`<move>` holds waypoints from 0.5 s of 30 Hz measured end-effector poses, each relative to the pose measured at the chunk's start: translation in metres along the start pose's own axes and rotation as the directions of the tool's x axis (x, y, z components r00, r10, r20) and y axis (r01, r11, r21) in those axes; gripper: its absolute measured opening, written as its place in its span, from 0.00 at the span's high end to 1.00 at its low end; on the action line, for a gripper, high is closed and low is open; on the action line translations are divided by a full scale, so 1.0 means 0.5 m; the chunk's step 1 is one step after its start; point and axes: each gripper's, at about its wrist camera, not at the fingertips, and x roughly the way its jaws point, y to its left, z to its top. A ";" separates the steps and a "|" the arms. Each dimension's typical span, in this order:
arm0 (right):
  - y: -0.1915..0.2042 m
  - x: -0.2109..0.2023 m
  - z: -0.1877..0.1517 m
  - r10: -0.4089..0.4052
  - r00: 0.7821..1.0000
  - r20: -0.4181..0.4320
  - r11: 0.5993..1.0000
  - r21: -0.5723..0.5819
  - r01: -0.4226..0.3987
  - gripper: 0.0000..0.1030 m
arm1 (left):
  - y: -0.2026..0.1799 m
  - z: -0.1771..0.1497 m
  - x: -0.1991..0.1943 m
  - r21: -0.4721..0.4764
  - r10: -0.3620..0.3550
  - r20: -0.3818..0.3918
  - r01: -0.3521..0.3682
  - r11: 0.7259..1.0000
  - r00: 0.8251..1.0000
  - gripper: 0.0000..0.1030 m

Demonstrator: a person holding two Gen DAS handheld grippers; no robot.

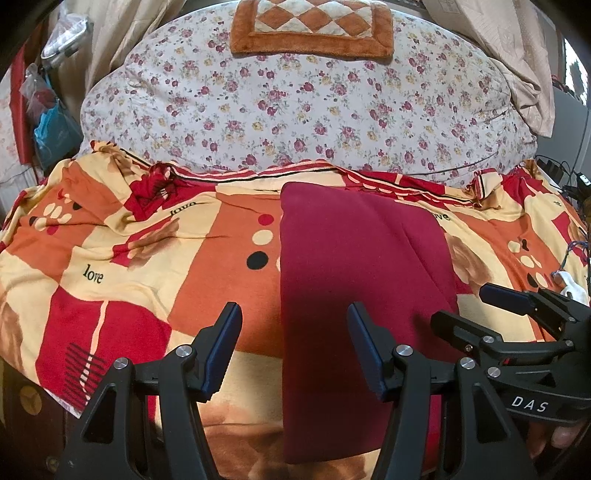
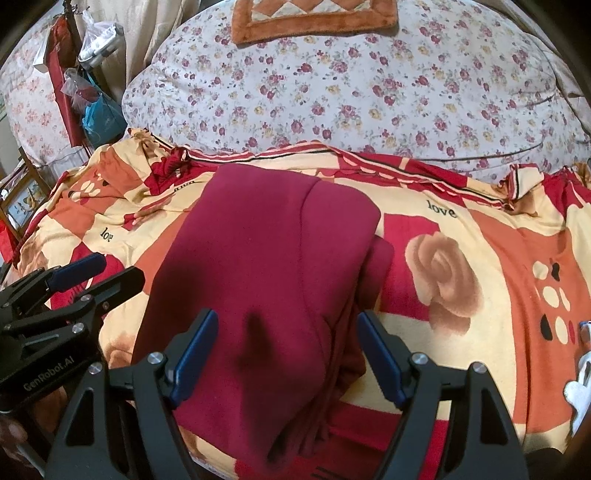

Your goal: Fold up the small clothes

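Nearest the cameras, both tools are held above the near edge of the bed. The left gripper (image 1: 293,349) is seen with its jaws parted and nothing between the pads; only the bedspread and the left edge of the garment lie beneath the gap. The right gripper (image 2: 286,354) is spread wider, jaws apart, poised over the near end of the cloth, with no fabric pinched.

Just beyond the fingertips, the maroon garment (image 2: 266,266) is laid on the orange-and-red blanket (image 1: 129,258), running away from the cameras in a long narrow strip. It has already been doubled lengthwise: a folded layer is seen on top, and stacked edges show along its right side, with a lower layer peeking out. The far end is rounded and fairly neat.

By the look of it, the sideways folds are finished and a crosswise fold is left to be made, to bring the strip down to a compact packet. No second garment is in sight.

Farther back, a floral quilt (image 1: 295,103) is heaped, with a brown checked mat (image 1: 310,33) resting on top.
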 end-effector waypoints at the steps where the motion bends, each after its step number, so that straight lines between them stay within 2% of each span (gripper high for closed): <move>1: -0.001 0.000 0.001 0.000 1.000 -0.001 1.000 0.000 0.000 0.22 | 0.000 0.000 0.000 0.000 0.000 0.000 0.000 1.000 1.000 0.62; 15: -0.007 0.029 0.018 -0.002 1.000 -0.021 1.000 0.018 0.002 0.22 | -0.001 0.005 0.042 -0.007 -0.020 -0.035 0.020 1.000 0.999 0.62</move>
